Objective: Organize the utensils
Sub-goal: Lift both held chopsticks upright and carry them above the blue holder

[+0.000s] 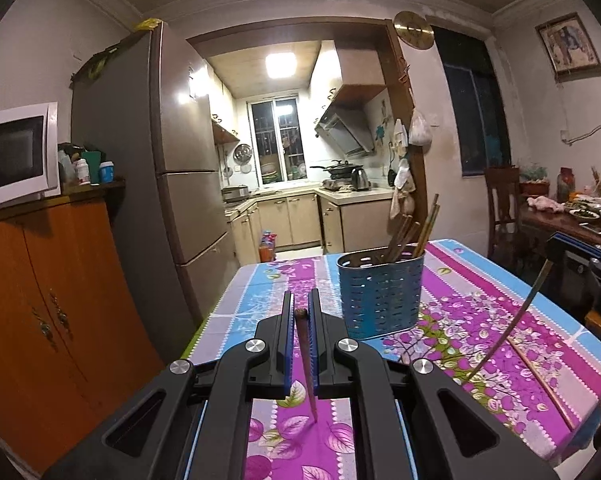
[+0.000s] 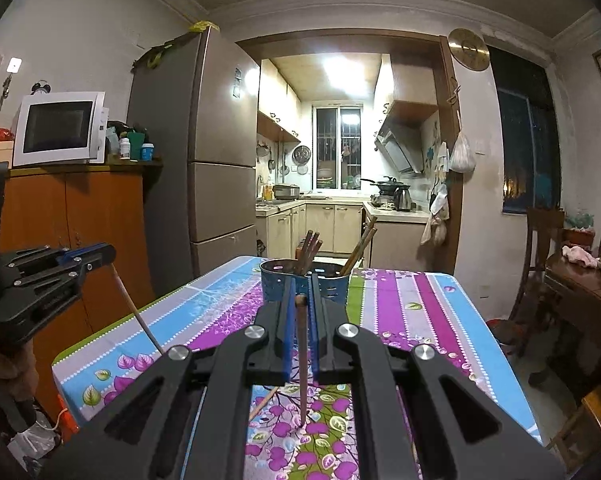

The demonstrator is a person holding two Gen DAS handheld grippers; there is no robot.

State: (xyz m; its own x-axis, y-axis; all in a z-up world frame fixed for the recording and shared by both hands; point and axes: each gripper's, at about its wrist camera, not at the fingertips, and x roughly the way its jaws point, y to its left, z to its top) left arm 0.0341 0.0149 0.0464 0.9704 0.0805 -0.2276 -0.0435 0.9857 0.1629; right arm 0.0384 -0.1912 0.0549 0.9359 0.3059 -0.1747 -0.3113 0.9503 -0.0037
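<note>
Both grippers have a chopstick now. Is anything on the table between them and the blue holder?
Nothing visible blocks either. The blue holder stands just ahead of the left gripper and right gripper; only bare tablecloth lies between. Chopsticks already inside lean rightward.

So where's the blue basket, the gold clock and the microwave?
blue basket (image 1: pixel 380 300), left wrist view, front wall.
gold clock (image 2: pixel 469 54), right wrist view, face.
microwave (image 2: pixel 58 128), right wrist view, door.

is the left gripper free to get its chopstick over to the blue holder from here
Probably yes. The left gripper is shut on a chopstick hanging tip-down, and the blue holder stands just ahead to its right on the tablecloth with nothing between. Chopsticks already inside leave some room.
</note>
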